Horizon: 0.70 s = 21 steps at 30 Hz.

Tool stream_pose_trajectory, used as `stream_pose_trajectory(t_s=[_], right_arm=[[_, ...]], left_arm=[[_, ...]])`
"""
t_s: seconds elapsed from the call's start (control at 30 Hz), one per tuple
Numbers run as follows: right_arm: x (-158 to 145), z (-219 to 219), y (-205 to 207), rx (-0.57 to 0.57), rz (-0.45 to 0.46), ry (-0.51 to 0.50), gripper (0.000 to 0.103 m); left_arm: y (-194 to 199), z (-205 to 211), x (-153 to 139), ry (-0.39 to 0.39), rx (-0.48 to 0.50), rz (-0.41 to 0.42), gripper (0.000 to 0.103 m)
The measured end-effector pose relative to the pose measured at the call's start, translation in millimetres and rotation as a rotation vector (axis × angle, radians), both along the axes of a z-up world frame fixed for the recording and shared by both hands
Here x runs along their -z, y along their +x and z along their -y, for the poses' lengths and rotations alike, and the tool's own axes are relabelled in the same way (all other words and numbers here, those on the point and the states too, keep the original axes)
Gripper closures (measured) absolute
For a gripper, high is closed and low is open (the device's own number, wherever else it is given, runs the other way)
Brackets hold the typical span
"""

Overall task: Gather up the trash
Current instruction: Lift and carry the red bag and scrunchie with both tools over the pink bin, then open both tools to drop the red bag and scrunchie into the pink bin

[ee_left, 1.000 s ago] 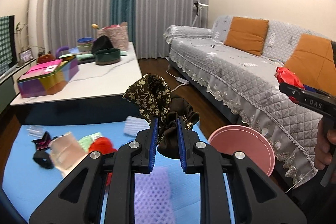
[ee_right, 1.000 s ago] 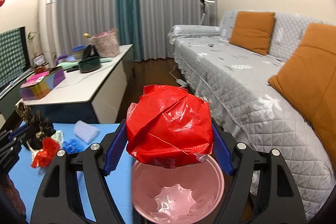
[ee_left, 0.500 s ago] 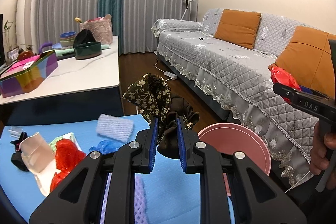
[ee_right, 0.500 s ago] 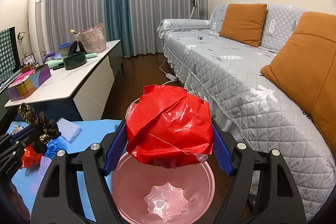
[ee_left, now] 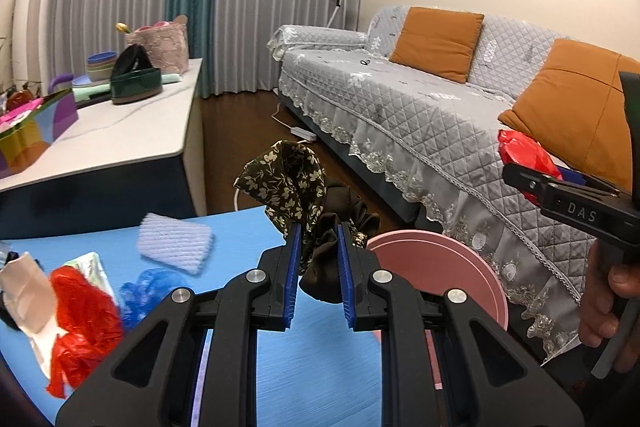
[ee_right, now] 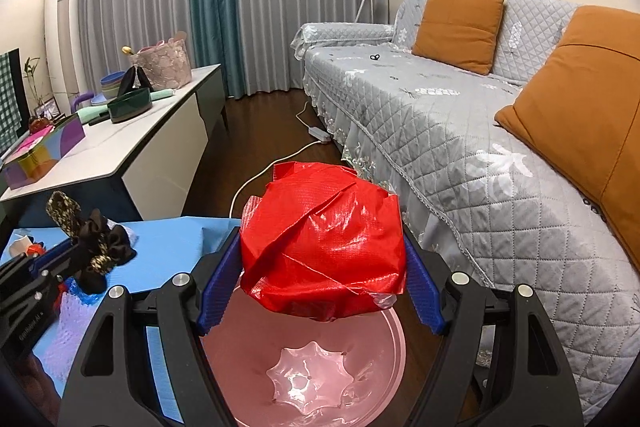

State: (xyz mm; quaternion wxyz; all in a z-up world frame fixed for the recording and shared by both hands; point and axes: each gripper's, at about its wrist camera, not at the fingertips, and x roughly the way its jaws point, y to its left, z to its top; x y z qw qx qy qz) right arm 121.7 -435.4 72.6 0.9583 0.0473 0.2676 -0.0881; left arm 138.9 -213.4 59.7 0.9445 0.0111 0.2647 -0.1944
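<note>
The right tongs (ee_right: 322,291), spread wide, clamp a crumpled red bag (ee_right: 322,247) above the empty pink bin (ee_right: 304,379). The left tongs (ee_left: 318,267), nearly closed, pinch a dark floral scrunchie (ee_left: 316,203), the bin at its three o'clock. Nothing is binned yet; wrappers (ee_left: 80,307) litter the blue mat (ee_left: 316,367).

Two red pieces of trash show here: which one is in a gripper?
The red wrapper ball, clamped in the right gripper above the pink bin. The other, a crumpled red bag, lies loose on the blue mat.
</note>
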Motion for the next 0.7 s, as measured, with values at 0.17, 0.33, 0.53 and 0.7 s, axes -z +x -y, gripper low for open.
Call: stream_pose_trajectory(t_s=[0.17, 0.33, 0.53, 0.7], right_arm=[[3, 5, 1, 0.013, -0.008, 0.007, 0.029], [9, 13, 1, 0.026, -0.028, 0.013, 0.029], [14, 21, 1, 0.035, -0.040, 0.025, 0.029], [15, 24, 4, 0.011, -0.045, 0.076, 0.028]], left_arm=[[6, 18, 7, 0.000, 0.039, -0.013, 0.085], [14, 37, 15, 0.001, 0.082, -0.027, 0.085], [23, 56, 23, 0.001, 0.129, -0.048, 0.085], [27, 67, 30, -0.022, 0.204, -0.087, 0.077]])
